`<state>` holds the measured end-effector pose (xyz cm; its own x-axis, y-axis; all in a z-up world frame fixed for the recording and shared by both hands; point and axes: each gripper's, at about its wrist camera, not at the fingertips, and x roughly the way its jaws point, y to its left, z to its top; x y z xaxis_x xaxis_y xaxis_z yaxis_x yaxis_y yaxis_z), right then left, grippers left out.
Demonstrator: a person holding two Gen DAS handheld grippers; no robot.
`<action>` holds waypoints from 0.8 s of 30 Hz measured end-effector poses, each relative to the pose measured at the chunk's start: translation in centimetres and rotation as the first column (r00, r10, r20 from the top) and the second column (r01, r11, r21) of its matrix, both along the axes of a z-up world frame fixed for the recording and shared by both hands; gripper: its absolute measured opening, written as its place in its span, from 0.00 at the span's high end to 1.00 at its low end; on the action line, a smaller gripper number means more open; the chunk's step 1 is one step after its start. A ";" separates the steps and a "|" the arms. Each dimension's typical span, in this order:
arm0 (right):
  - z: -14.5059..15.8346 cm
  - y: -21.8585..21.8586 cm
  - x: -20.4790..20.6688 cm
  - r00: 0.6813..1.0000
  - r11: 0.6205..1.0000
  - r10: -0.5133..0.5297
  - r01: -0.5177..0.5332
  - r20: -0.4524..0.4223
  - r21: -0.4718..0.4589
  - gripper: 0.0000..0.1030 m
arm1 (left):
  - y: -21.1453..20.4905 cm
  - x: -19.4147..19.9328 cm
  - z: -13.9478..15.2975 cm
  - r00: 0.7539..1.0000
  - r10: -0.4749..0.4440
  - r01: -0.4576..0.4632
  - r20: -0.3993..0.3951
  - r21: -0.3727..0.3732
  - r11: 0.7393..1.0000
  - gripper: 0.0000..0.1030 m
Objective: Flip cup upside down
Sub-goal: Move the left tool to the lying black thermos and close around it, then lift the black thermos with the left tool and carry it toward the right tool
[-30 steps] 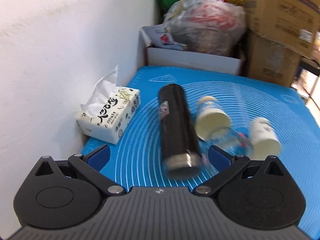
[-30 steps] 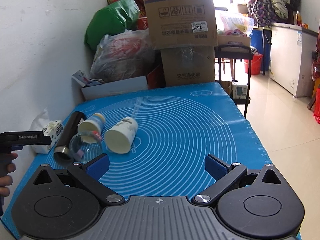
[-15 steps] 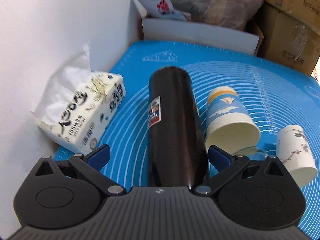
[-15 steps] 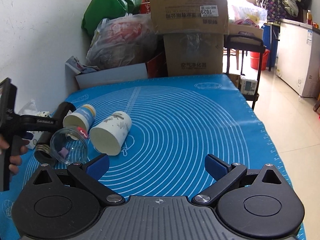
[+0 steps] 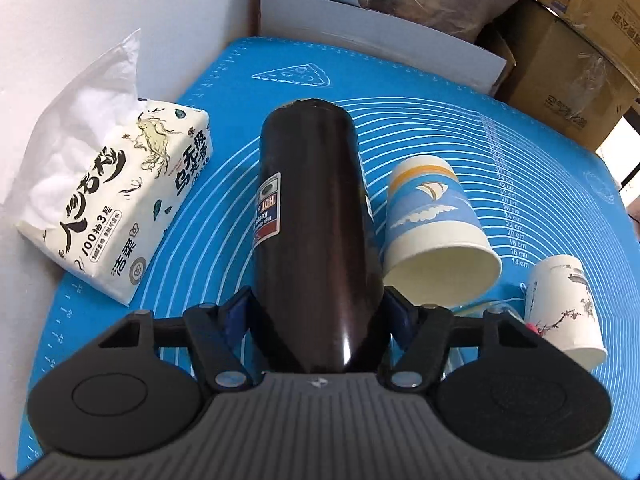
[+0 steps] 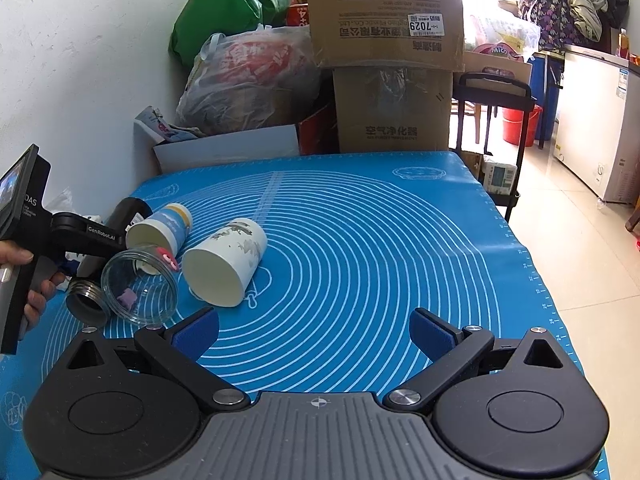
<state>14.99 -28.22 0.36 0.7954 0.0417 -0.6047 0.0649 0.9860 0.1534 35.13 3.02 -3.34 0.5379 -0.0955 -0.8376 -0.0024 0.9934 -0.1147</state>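
So far, only the grab looks done: left gripper (image 5: 316, 312) has its blue pads closed against the sides of the tall black cylindrical metal flask-cup (image 5: 316, 216), which lies on its side on the blue silicone mat (image 6: 360, 240), threaded mouth toward the person. Lift + flip not yet done. Right gripper (image 6: 314, 330) is wide open, holding nothing, over bare mat. Flask mouth is hidden in left view; clear glass jar (image 6: 138, 286) mostly hidden there too. Can't judge grip firmness.
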 end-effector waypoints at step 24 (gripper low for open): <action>1.0 0.8 -1.3 0.999 1.000 0.008 -0.008 0.031 -0.012 0.01 | 1.6 -5.5 2.8 0.984 -0.016 0.006 0.175 0.056 0.998 0.35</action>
